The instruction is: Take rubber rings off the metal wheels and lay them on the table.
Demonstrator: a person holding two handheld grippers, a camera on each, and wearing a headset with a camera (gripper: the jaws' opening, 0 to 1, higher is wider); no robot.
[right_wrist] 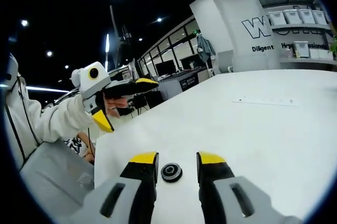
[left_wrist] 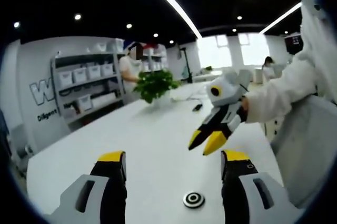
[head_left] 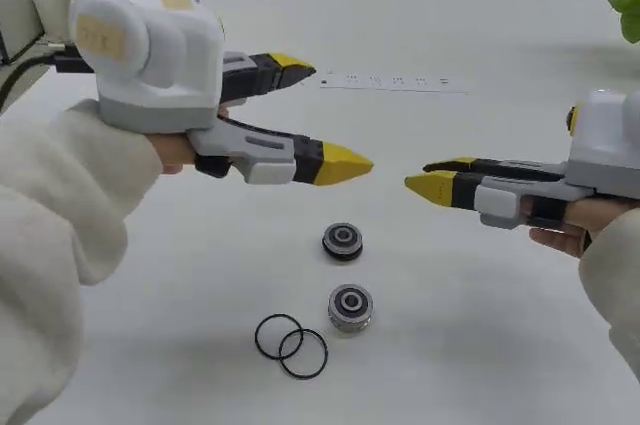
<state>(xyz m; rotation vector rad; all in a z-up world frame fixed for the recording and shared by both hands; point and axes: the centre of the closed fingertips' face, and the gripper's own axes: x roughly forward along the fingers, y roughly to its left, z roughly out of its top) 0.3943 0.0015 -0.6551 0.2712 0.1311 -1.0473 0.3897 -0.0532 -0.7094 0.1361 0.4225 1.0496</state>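
Observation:
Two metal wheels lie on the white table point(head_left: 480, 325). The farther wheel point(head_left: 343, 241) looks dark, with a black rubber ring around it. The nearer wheel point(head_left: 351, 307) shows bare grey metal. Two black rubber rings point(head_left: 291, 345) lie overlapped to its left. My left gripper point(head_left: 335, 117) hovers wide open above and left of the wheels, holding nothing. Facing it from the right, my right gripper point(head_left: 432, 177) is narrowly open and empty. A wheel point(left_wrist: 194, 199) sits low between the left jaws, with the right gripper point(left_wrist: 204, 142) beyond it. A dark wheel point(right_wrist: 171, 172) sits between the right jaws, and the left gripper point(right_wrist: 124, 100) hangs behind.
A white power strip point(head_left: 395, 81) lies farther back on the table, also seen as the strip point(right_wrist: 266, 100). A green plant point(head_left: 628, 0) stands at the far right edge. Shelves point(left_wrist: 87, 84) and a person stand behind the plant point(left_wrist: 154, 84).

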